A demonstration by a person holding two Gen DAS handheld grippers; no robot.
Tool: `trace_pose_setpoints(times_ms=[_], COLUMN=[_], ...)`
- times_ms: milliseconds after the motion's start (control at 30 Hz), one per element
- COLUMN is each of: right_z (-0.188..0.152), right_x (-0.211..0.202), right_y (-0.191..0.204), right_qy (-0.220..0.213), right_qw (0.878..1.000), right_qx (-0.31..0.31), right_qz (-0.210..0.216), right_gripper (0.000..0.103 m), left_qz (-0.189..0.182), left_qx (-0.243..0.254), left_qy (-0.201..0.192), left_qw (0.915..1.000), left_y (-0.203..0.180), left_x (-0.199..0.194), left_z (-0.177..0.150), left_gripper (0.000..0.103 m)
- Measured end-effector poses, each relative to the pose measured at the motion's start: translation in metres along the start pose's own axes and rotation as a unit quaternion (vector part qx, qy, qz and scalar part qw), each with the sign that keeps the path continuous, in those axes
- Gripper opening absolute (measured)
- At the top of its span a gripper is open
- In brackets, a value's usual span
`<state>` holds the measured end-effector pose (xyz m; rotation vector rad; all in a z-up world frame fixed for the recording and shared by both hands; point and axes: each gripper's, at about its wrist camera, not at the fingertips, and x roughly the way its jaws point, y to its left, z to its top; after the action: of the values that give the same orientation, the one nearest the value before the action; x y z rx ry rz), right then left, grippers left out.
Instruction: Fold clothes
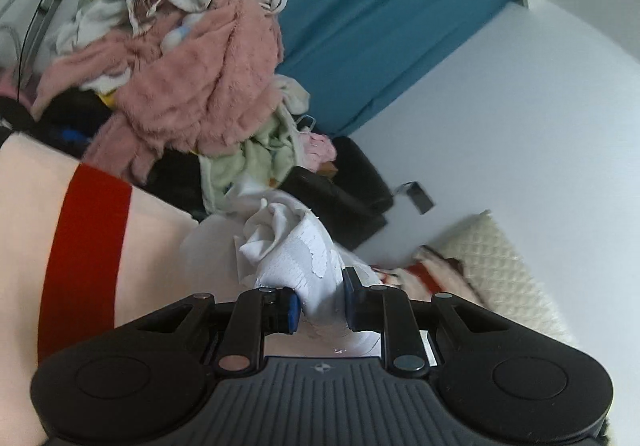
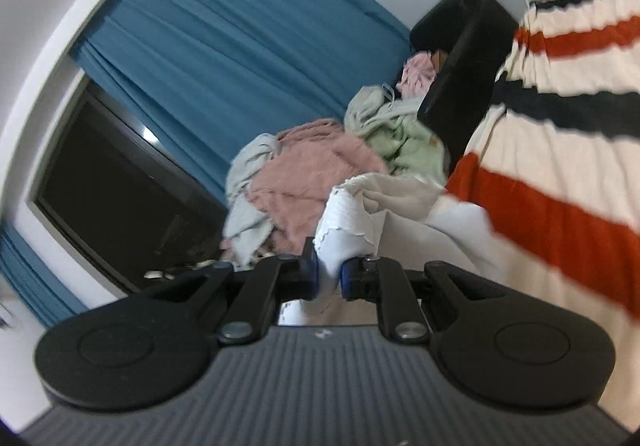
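Observation:
My left gripper (image 1: 322, 300) is shut on a bunched white garment (image 1: 294, 258) with a scalloped lace edge, held up off the surface. My right gripper (image 2: 329, 272) is shut on the same white garment (image 2: 352, 213), which bunches up just past its blue fingertips (image 2: 312, 270). A heap of unfolded clothes lies beyond: a fluffy pink piece (image 1: 200, 85), white pieces and a pale green piece (image 1: 256, 161). The same heap shows in the right wrist view with the pink piece (image 2: 304, 173) and the green piece (image 2: 404, 141).
A striped cream, red and dark fabric (image 2: 568, 125) fills the right of the right wrist view; cream fabric with a red band (image 1: 88, 254) lies at the left. A blue curtain (image 1: 380, 25), black cushions (image 1: 344, 193), a dark window (image 2: 112, 197) and white wall (image 1: 520, 125) stand behind.

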<state>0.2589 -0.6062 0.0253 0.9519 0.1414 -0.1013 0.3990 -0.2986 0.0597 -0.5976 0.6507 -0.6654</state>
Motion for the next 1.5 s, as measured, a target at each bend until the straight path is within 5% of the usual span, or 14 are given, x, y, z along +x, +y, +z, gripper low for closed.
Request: trace_pose_setpoints(times_ms=[167, 300, 400, 567, 833, 933, 967, 1033, 1067, 1100, 1500], right_z=[-0.046, -0.109, -0.134, -0.135, -0.108, -0.104, -0.104, -0.106, -0.107, -0.108, -0.156], right_x=[0.032, 0.029, 0.013, -0.016, -0.091, -0.127, -0.139, -0.164, -0.177, -0.19, -0.303], right_y=[-0.069, -0.114, -0.12, -0.089, -0.005, 0.033, 0.044, 0.068, 0.079, 0.091, 0.138], right_qy=[0.058, 0.131, 0.152, 0.193, 0.172, 0.153, 0.147, 0.135, 0.129, 0.123, 0.042], right_qw=[0.995, 0.982, 0.976, 0.962, 0.966, 0.967, 0.968, 0.967, 0.966, 0.965, 0.956], right_qx=[0.008, 0.005, 0.01, -0.019, -0.11, -0.147, -0.159, -0.184, -0.196, -0.208, -0.282], right_qz=[-0.079, -0.134, -0.153, -0.193, -0.162, -0.138, -0.13, -0.114, -0.105, -0.097, -0.068], right_gripper=[0.014, 0.014, 0.016, 0.016, 0.016, 0.016, 0.019, 0.047, 0.077, 0.093, 0.09], left_qz=[0.061, 0.093, 0.104, 0.123, 0.102, 0.097, 0.096, 0.093, 0.089, 0.085, 0.097], left_qx=[0.059, 0.085, 0.096, 0.149, 0.219, 0.241, 0.248, 0.263, 0.268, 0.273, 0.315], left_qy=[0.065, 0.114, 0.121, 0.124, 0.074, 0.056, 0.05, 0.035, 0.024, 0.013, -0.059], left_qw=[0.9942, 0.9854, 0.9825, 0.9733, 0.9675, 0.9641, 0.9628, 0.9597, 0.959, 0.9582, 0.9424], left_y=[0.051, 0.111, 0.116, 0.081, -0.008, -0.038, -0.047, -0.068, -0.076, -0.084, -0.114], left_x=[0.044, 0.028, 0.015, -0.022, -0.138, -0.186, -0.202, -0.238, -0.257, -0.276, -0.414], left_z=[-0.06, -0.116, -0.128, -0.126, -0.113, -0.114, -0.115, -0.119, -0.121, -0.124, -0.183], left_gripper=[0.022, 0.022, 0.026, 0.028, 0.039, 0.05, 0.059, 0.079, 0.092, 0.101, 0.103])
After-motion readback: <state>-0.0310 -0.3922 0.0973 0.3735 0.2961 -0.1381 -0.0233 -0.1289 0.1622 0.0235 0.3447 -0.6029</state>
